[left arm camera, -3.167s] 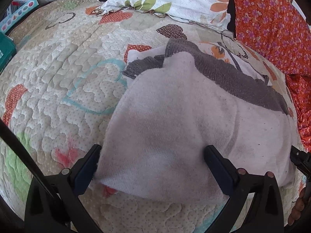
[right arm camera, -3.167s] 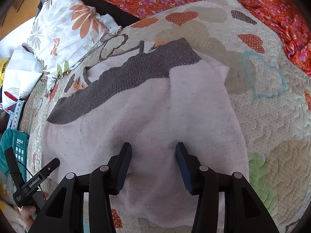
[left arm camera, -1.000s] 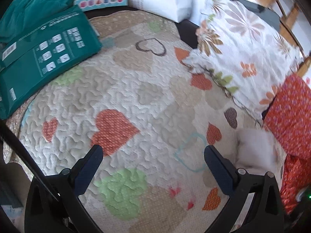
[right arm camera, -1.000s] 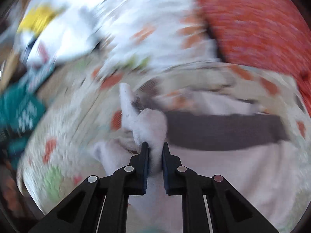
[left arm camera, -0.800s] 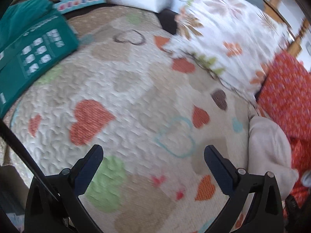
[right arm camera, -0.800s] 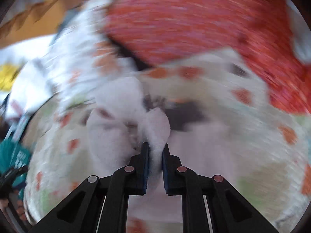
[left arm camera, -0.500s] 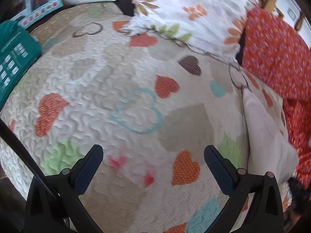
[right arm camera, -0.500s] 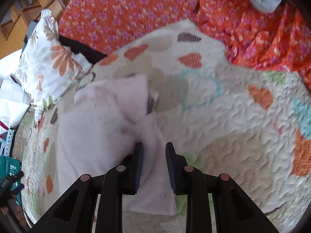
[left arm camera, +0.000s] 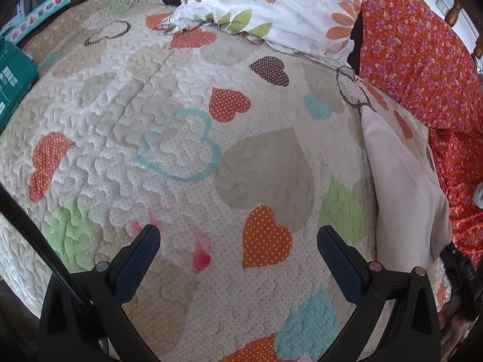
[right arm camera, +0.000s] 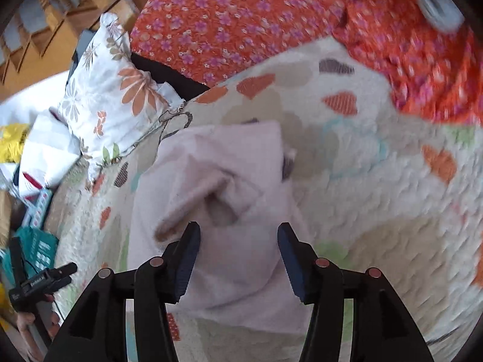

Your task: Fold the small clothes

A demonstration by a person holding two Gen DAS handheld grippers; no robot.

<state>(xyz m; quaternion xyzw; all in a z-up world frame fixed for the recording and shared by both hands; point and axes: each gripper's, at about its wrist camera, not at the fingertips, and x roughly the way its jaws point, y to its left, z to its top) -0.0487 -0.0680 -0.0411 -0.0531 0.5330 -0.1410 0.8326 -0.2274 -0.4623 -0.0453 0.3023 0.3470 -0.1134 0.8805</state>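
A small pale pink garment (right arm camera: 223,199) with a bit of grey trim lies folded on the heart-patterned quilt (right arm camera: 377,199). My right gripper (right arm camera: 237,235) hovers right over its near end. Its jaws are opening and the pads no longer press the cloth, which lies below and between them. In the left wrist view the same garment (left arm camera: 401,187) shows as a pale bundle at the far right. My left gripper (left arm camera: 238,238) stands wide open over bare quilt (left arm camera: 181,120), well left of the garment, with nothing between its fingers.
A floral white pillow (left arm camera: 271,3) and an orange flowered cloth (left arm camera: 422,69) border the quilt at the back and right. A teal box (left arm camera: 13,78) lies at the left edge. A hand holding the other gripper (right arm camera: 39,280) shows at the lower left of the right wrist view.
My right gripper carried a pinched fold of the garment across, laid it down and let go as its jaws spread. My left gripper swung toward the garment's side and stayed open.
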